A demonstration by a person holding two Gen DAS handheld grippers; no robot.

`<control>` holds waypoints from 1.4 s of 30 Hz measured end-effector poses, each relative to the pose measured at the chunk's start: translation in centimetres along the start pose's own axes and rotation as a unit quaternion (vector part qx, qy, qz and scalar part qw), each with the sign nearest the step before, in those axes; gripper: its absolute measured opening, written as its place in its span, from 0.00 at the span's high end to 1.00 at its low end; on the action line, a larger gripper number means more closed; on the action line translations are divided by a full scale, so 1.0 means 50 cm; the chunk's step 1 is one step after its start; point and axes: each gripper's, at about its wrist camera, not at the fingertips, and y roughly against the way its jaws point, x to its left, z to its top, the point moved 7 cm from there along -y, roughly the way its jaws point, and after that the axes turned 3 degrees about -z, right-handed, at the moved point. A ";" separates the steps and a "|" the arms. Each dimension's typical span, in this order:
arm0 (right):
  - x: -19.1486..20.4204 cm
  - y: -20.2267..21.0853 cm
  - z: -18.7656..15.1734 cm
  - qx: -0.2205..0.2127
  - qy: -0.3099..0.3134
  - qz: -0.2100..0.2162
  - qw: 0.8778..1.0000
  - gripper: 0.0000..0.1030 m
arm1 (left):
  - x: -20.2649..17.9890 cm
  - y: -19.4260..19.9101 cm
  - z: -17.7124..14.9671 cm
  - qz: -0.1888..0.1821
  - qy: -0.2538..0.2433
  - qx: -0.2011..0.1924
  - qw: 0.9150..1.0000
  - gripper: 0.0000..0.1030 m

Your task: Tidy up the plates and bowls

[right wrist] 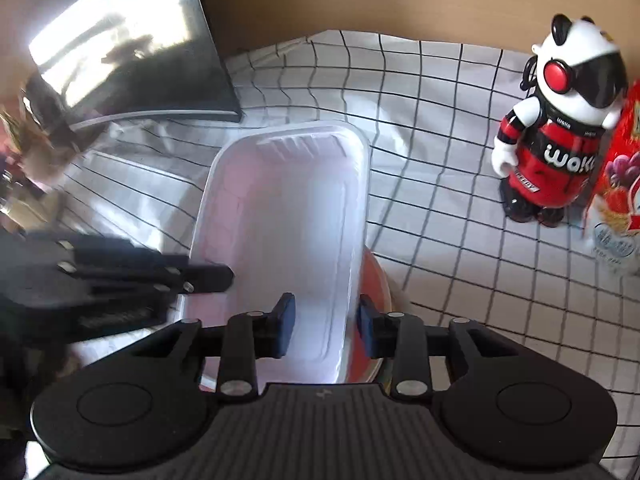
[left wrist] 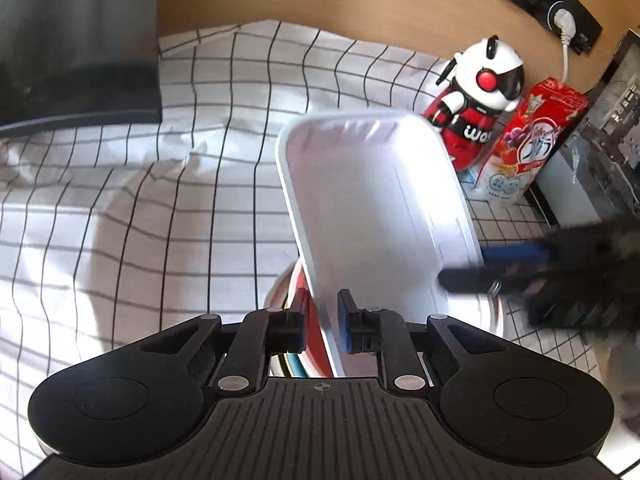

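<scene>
- I'm holding the white rectangular tray point(left wrist: 372, 208) with both grippers, just above the stack of round plates point(right wrist: 374, 280) near the desk's front edge.
- The left gripper point(left wrist: 322, 320) jaws are clamping the tray's thin rim; the right gripper point(right wrist: 326, 326) jaws are straddling the opposite rim, though I cannot tell if they're pinching it.
- I judge this as the placing step: next calls for levelling and lowering it.
- The tray is looking smooth, glossy plastic with rounded corners; the checked tablecloth point(left wrist: 160, 208) is rumpled.
</scene>
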 end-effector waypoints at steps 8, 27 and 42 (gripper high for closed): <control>-0.028 -0.030 0.060 -0.026 -0.061 0.012 0.998 0.53 | 0.004 0.006 0.035 -0.017 0.057 -0.016 0.998 0.83; -0.049 0.041 -0.031 -0.090 -0.065 0.027 0.993 0.49 | -0.002 0.027 0.009 -0.007 -0.002 -0.036 0.999 0.83; -0.007 0.060 0.074 -0.119 -0.079 0.081 0.986 0.42 | -0.004 0.090 0.090 -0.023 0.027 -0.113 0.993 0.81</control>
